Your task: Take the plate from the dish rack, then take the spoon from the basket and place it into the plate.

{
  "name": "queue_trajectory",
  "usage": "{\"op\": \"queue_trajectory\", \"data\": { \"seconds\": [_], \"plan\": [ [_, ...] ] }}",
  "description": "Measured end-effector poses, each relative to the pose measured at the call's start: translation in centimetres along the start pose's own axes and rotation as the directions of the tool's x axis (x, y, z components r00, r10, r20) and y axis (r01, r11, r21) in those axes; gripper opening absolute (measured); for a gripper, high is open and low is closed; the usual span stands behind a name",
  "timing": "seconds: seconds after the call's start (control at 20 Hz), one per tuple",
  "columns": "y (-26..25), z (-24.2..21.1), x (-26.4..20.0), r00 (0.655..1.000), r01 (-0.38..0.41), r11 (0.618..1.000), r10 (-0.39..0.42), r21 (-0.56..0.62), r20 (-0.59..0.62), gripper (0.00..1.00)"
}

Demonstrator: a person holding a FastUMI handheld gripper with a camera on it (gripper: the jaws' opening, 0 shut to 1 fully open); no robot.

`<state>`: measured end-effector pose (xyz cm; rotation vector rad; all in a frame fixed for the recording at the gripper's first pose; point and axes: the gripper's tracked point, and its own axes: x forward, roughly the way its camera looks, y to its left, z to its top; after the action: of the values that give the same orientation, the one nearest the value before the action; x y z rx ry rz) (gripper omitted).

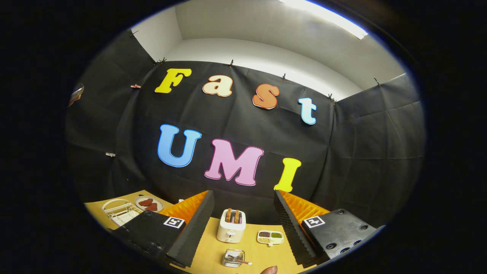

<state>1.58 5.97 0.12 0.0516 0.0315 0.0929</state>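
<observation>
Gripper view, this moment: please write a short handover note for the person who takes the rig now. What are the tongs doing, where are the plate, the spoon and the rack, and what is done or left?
Tongs: open wide, holding nothing, raised above the table.
Dish rack: white wire, far off to the side of the left finger. I cannot tell if a plate stands in it.
Plate with red pieces: lies flat just behind the rack.
Basket: small mesh one, between the fingers, in front of the toaster; the spoon lies in it.
Divided dish: beside the toaster.
Done: nothing seen.
Left: plate, then spoon.
</observation>
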Motion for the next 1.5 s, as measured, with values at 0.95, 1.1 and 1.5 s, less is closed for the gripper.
{"op": "queue_trajectory", "data": {
  "seconds": [0.95, 1.1, 1.5],
  "plan": [
    [27.7, -16.0, 8.4, 0.753, -0.228, 0.935, 0.347, 0.273, -0.559, 0.98],
    [29.5, -20.6, 9.4, 0.698, -0.179, 0.951, 0.303, 0.252, -0.649, 0.98],
    [31.8, -28.5, 10.5, 0.564, -0.043, 0.980, 0.183, 0.192, -0.805, 0.86]
  ]
}}
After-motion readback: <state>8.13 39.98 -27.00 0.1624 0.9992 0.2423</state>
